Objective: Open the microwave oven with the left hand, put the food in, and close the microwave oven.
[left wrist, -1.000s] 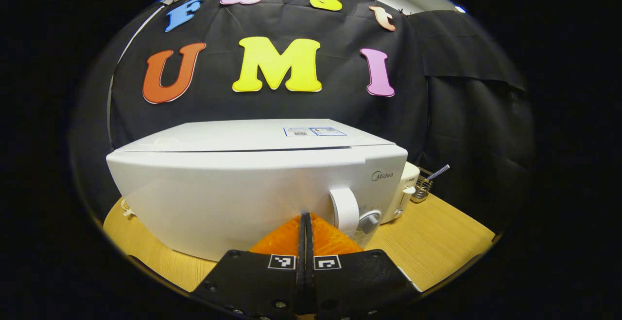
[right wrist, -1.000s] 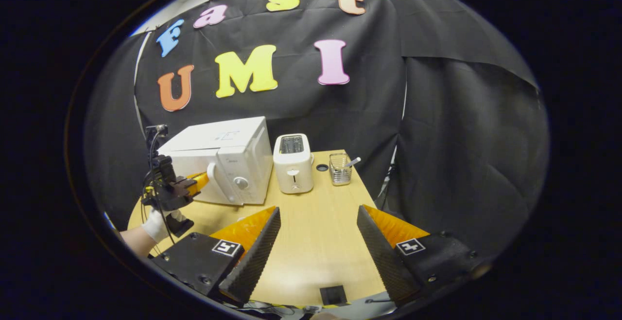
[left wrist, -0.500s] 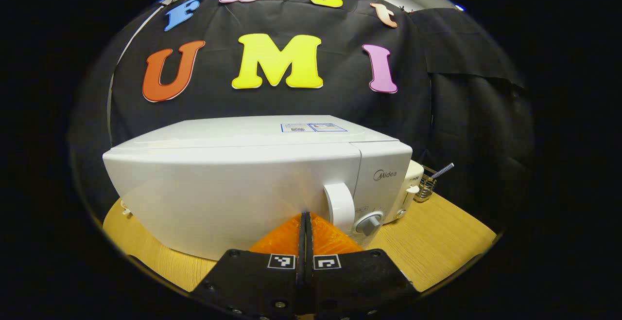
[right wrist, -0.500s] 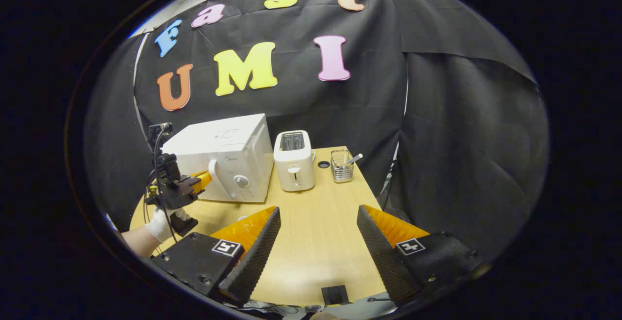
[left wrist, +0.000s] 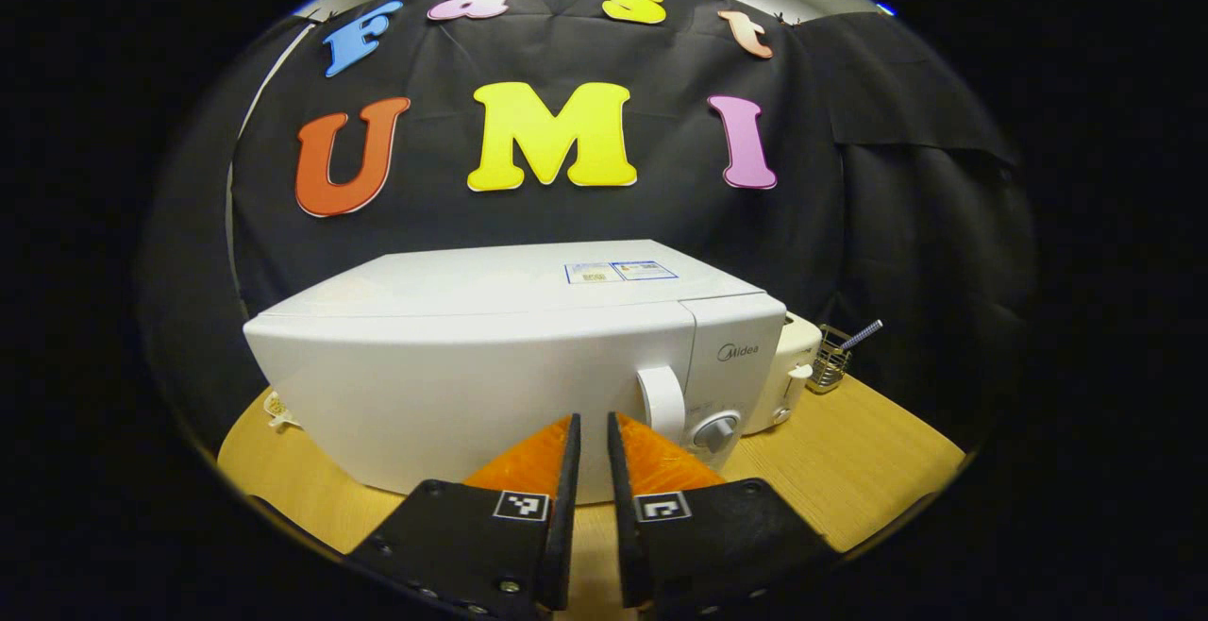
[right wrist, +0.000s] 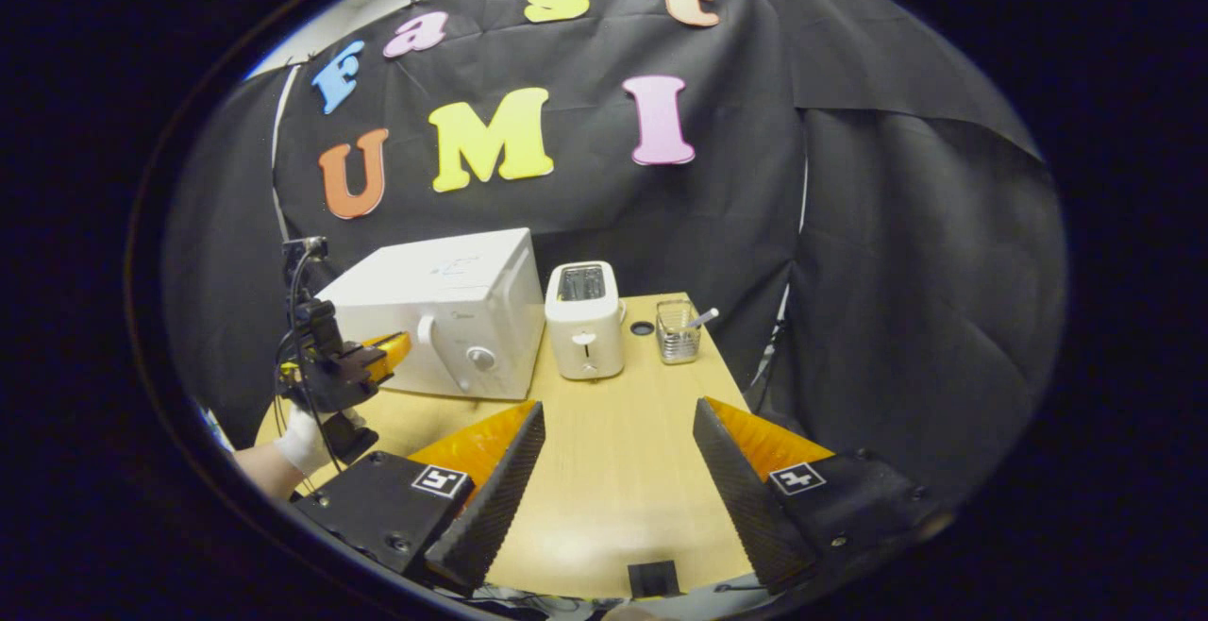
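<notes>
The white microwave oven (left wrist: 491,385) stands on the wooden table with its door closed flush; its white handle (left wrist: 661,404) and round knob (left wrist: 714,432) are at the right of the front. My left gripper (left wrist: 590,421) is a short way back from the door, just left of the handle, open by a narrow gap with nothing in it. In the right gripper view the microwave (right wrist: 444,310) is at the far left, with the left gripper (right wrist: 392,350) and a white-gloved hand (right wrist: 302,437) in front of it. My right gripper (right wrist: 618,413) hangs wide open over the table, holding nothing.
A white toaster (right wrist: 585,319) stands right of the microwave, then a wire basket (right wrist: 677,333) holding a utensil. The wooden table (right wrist: 613,498) stretches between these and my right gripper. A small black square (right wrist: 651,579) lies at its near edge.
The microwave door, slightly ajar a second ago, is now flush. My left gripper has drawn back from the door and parted its fingers a little. The right gripper has barely moved.
</notes>
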